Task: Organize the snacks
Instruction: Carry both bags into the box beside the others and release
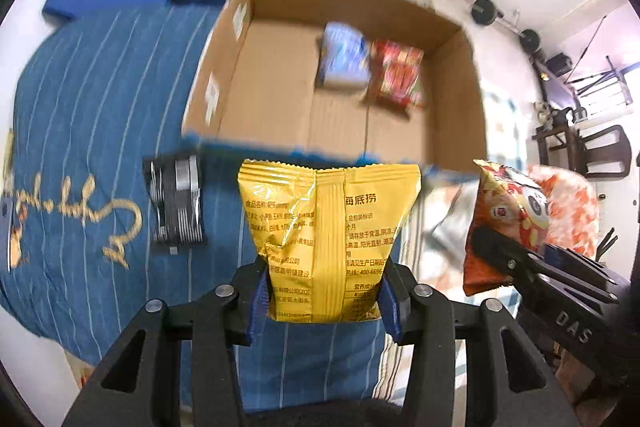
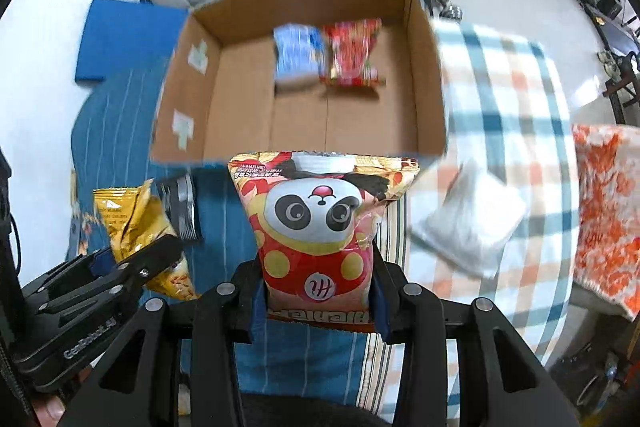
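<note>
Counts: 2 grippers, 4 snack packs in all, 1 cardboard box (image 1: 240, 75). L gripper (image 1: 323, 301) clamped on lower part of yellow pack (image 1: 320, 227), back side w/ printed text facing cam; pack held upright above blue striped blanket (image 1: 92, 99), in front of box's near rim. R gripper (image 2: 318, 301) clamped on panda pack (image 2: 316, 227), red/yellow, likewise upright before box rim. Inside box, at far wall: blue pack (image 1: 342, 57) and red pack (image 1: 398, 77), side by side, touching or nearly so; both blurred, print unreadable. Dark ribbed object (image 1: 178, 203) on blanket near box corner, can't ID. Bottom edges of both held packs hidden behind jaws. R view only: plaid blanket (image 2: 500, 99), clear plastic bag (image 2: 468, 219) lying on it. L view only: gold script on blue blanket.
</note>
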`<state>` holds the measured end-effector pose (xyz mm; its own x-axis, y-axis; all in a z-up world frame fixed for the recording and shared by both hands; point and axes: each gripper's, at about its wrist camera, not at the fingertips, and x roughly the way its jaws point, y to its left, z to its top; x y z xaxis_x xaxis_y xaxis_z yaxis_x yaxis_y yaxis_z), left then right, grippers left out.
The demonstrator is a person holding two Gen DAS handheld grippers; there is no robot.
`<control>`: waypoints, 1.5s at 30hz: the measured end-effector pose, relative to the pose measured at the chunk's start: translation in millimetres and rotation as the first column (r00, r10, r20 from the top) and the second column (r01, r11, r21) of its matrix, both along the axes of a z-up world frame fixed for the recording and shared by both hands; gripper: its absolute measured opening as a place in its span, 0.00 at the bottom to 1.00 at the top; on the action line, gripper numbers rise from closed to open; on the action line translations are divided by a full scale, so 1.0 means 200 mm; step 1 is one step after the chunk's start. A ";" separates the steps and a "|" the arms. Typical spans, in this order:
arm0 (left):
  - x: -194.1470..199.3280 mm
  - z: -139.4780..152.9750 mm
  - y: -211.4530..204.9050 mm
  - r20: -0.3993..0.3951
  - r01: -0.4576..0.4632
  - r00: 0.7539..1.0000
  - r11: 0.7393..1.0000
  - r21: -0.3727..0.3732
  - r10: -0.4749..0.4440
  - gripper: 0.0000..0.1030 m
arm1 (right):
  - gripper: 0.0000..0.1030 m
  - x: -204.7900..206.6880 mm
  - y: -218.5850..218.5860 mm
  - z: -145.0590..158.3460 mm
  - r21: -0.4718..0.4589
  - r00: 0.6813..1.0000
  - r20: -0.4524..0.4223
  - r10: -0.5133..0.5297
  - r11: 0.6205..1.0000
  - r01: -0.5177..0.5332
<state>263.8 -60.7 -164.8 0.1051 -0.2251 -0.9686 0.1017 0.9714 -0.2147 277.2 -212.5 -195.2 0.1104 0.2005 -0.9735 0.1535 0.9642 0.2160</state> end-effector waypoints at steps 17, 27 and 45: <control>0.88 -0.48 -0.01 -0.142 0.016 0.990 0.996 0.088 -0.004 0.41 | 0.42 0.73 -0.14 -0.77 -0.093 0.969 -0.235 -0.077 0.994 0.056; 1.16 -0.84 -0.07 -0.239 0.075 0.970 0.986 0.146 -0.038 0.41 | 0.42 0.79 -0.10 -1.13 -0.139 0.928 -0.369 -0.044 0.990 -0.009; 1.37 -1.04 -0.11 -0.273 0.179 0.954 0.963 0.202 -0.120 0.49 | 0.43 0.93 -0.06 -1.16 -0.144 0.911 -0.411 -0.034 0.989 -0.028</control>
